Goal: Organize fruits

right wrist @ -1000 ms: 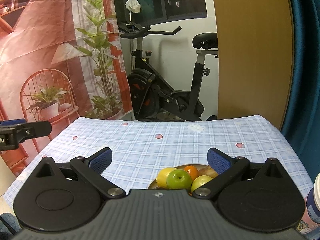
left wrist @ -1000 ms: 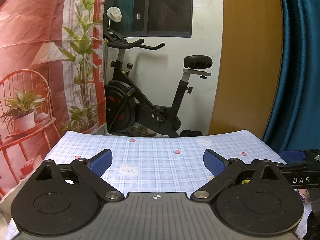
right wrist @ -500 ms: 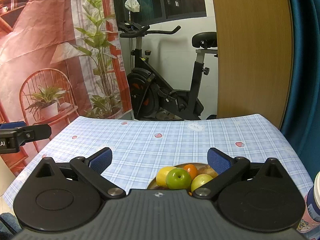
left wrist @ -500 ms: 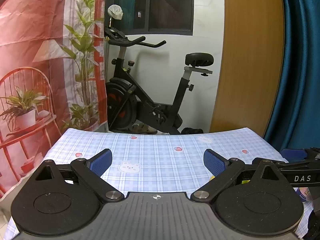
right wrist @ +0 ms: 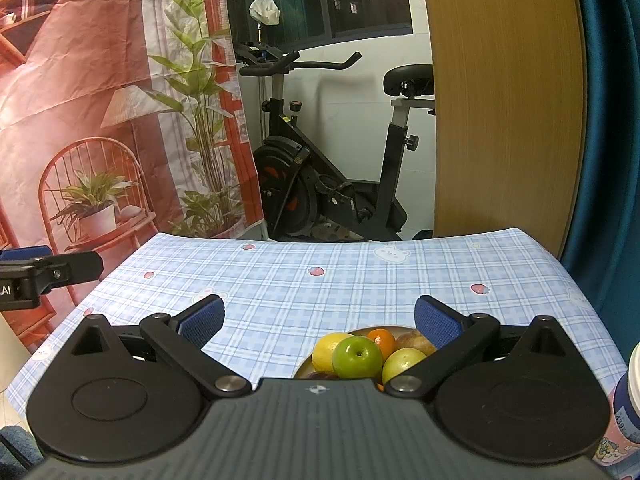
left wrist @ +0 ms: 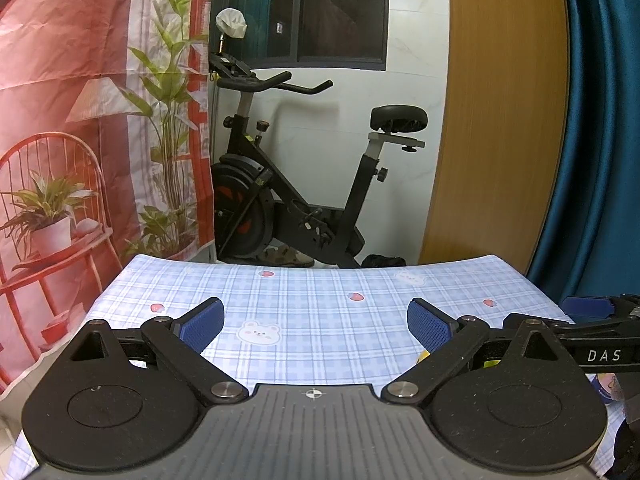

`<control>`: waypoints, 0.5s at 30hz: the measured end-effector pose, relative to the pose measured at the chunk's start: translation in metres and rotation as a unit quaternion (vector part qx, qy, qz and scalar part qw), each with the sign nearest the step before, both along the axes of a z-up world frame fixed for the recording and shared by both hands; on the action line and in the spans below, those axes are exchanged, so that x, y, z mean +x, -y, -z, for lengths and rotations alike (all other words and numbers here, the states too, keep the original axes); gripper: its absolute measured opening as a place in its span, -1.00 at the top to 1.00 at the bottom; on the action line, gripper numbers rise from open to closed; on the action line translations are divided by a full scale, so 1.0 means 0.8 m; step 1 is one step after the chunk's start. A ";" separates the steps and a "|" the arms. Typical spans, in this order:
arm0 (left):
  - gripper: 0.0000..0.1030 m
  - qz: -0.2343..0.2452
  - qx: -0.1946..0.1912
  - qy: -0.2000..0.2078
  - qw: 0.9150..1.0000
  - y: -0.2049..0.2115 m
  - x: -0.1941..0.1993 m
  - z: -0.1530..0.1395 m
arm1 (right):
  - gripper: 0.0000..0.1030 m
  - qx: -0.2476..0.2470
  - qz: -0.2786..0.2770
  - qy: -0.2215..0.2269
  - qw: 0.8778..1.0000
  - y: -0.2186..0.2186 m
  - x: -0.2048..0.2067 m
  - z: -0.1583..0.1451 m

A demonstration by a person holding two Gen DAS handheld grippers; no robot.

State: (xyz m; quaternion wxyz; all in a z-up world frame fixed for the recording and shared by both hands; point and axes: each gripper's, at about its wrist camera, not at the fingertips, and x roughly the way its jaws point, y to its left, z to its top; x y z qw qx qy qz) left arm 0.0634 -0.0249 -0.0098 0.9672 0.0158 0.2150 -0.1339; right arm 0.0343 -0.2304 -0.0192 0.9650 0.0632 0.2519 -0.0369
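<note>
In the right wrist view a metal bowl (right wrist: pixel 306 365) sits on the blue checked tablecloth (right wrist: pixel 320 292), partly hidden under my gripper body. It holds a green apple (right wrist: pixel 357 357), a lemon (right wrist: pixel 329 350), an orange (right wrist: pixel 381 339), a yellow-green fruit (right wrist: pixel 402 363) and a brown fruit (right wrist: pixel 414 340). My right gripper (right wrist: pixel 319 320) is open and empty above the bowl's near side. My left gripper (left wrist: pixel 316 326) is open and empty over bare cloth (left wrist: pixel 312 312). The right gripper's arm (left wrist: pixel 592 332) shows at the left view's right edge.
A cup with a blue label (right wrist: pixel 622 412) stands at the table's right edge. The left gripper's finger (right wrist: pixel 44 272) shows at the far left. Beyond the table's far edge stand an exercise bike (right wrist: pixel 332 184), a wooden panel (right wrist: pixel 504 100), a blue curtain (right wrist: pixel 612 112) and a printed backdrop (right wrist: pixel 100 120).
Both views have shifted slightly: the table sits a little lower in the left view. Both grippers stay open and the fruit has not moved.
</note>
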 end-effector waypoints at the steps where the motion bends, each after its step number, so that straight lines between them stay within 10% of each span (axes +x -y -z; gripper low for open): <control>1: -0.93 0.000 0.000 0.000 1.000 0.000 0.000 0.000 | -1.00 0.000 0.000 0.000 1.000 0.000 0.000 0.000; 15: -0.93 -0.004 -0.003 0.005 1.000 0.002 -0.006 -0.002 | -1.00 -0.003 -0.001 0.007 1.000 -0.005 -0.007 -0.006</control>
